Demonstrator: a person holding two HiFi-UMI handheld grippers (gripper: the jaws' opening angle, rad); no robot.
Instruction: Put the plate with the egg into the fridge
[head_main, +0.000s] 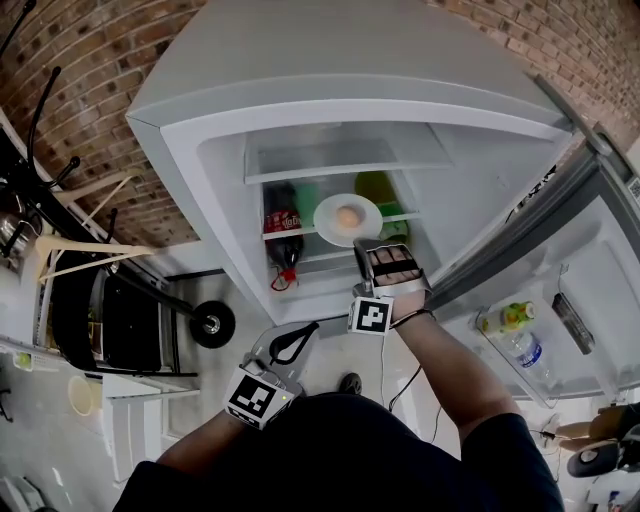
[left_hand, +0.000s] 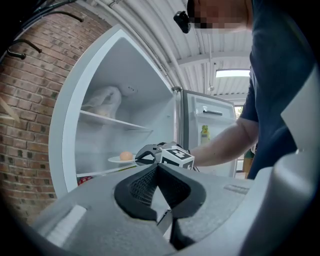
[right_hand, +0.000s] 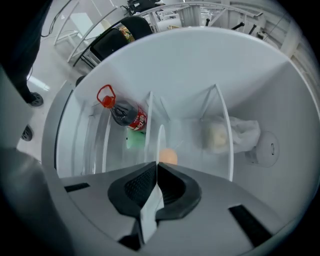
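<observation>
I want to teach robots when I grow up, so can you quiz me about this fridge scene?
1. True or false: the fridge door is shut.
2. What lies on the plate? A an egg, B an apple, C a bun.
3. Fill in: the ___ claw is clamped on the plate's rim.
Key: 1 false; 2 A; 3 right.
</observation>
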